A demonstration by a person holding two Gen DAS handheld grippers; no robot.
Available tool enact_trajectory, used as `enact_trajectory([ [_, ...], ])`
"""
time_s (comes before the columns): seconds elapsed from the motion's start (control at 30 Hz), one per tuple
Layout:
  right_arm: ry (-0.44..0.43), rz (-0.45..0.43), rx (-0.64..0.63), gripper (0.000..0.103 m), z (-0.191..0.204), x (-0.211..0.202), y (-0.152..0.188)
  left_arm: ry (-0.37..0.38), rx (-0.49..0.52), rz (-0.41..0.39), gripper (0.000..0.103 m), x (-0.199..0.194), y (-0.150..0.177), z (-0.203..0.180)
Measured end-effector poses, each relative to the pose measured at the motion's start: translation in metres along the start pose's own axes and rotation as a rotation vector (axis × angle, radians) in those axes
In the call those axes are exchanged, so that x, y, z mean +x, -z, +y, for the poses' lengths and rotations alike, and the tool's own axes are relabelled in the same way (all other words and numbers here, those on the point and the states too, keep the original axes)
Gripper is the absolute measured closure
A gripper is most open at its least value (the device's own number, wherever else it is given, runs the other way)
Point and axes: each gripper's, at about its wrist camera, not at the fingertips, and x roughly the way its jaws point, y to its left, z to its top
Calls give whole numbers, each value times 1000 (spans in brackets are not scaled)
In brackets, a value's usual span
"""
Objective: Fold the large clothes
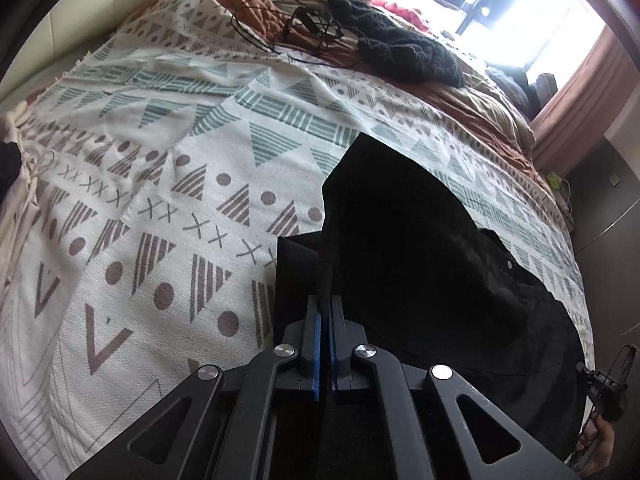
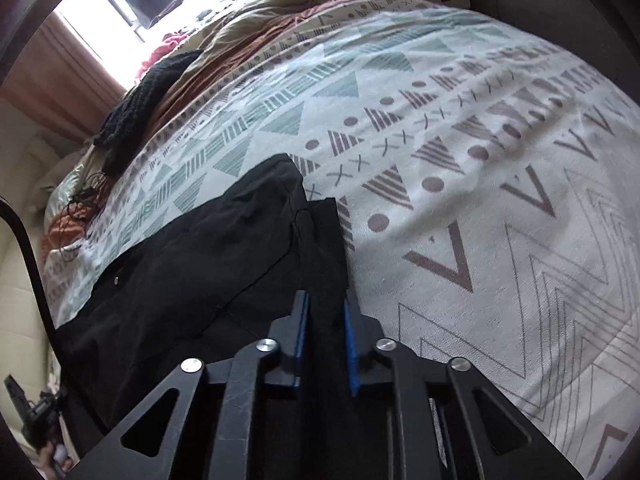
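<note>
White woven cotton with green and brown triangles, dots and crosses is covering the large bed [image 1: 168, 184] as a patterned blanket [image 2: 460, 168], and it is filling most of both views. Under its far edge a rust-orange and beige quilt [image 1: 472, 108] is lying crumpled toward the bright window [image 1: 520, 4], which is framed by a pinkish-brown curtain [image 1: 584, 92].

On the blanket, a large black garment [image 1: 420, 248] of smooth dark fabric is lying partly lifted. It is spreading between the two grippers, and one small metal snap button [image 1: 509, 264] is showing on it. In the right wrist view the same black garment [image 2: 192, 264] is reaching from the left edge to the middle of the blanket.

Farther away, a black knitted piece [image 1: 404, 44] is resting on the quilt, near the window. Just beside it, a thin black cable [image 1: 280, 28] is lying in loose loops.

The left gripper [image 1: 325, 316] is closed tightly on a bunched fold of the black garment, and its blue pads are almost meeting. The right gripper [image 2: 325, 320] is holding its jaws partly apart, with black fabric sitting between the blue pads; I cannot tell if it is really pinching it.
</note>
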Motion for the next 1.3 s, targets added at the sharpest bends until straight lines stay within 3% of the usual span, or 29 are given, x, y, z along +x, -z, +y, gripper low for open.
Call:
enact_trajectory([
  [0.07,-21,-43,-9,96,6,-10,-2,5,-6,-15,101,-4,-4,0],
  [0.27,-91,-134,-13,97,21,-26,-13,-32,-22,-35,102,4,-12,3],
  [0.5,-28,-51,14,97,15,15,-23,-67,-73,40,101,41,-10,16],
  [0.67,-37,-25,38,91,4,19,-16,-73,-94,55,97,36,-9,12],
  [0.77,-35,-51,40,79,3,8,-15,-56,-77,38,92,21,-9,6],
  [0.8,-34,-60,36,74,4,5,-15,-51,-71,27,84,15,-9,4],
  [0.87,-41,-79,31,72,7,0,-15,-33,-64,-1,58,0,-10,0],
  [0.9,-42,-83,33,72,8,-2,-14,-26,-62,-20,37,-8,-9,-3],
  [0.93,-43,-86,35,72,9,-3,-13,-18,-59,-46,23,-17,-9,-5],
  [1.0,-39,-97,29,72,14,-7,-11,-6,-55,-93,18,-37,-6,-10],
  [1.17,-14,-112,-26,70,34,-16,-5,10,-50,-118,18,-70,4,-25],
  [1.3,-71,-128,-58,48,52,-34,4,-1,-57,-140,18,-91,19,-32],
])
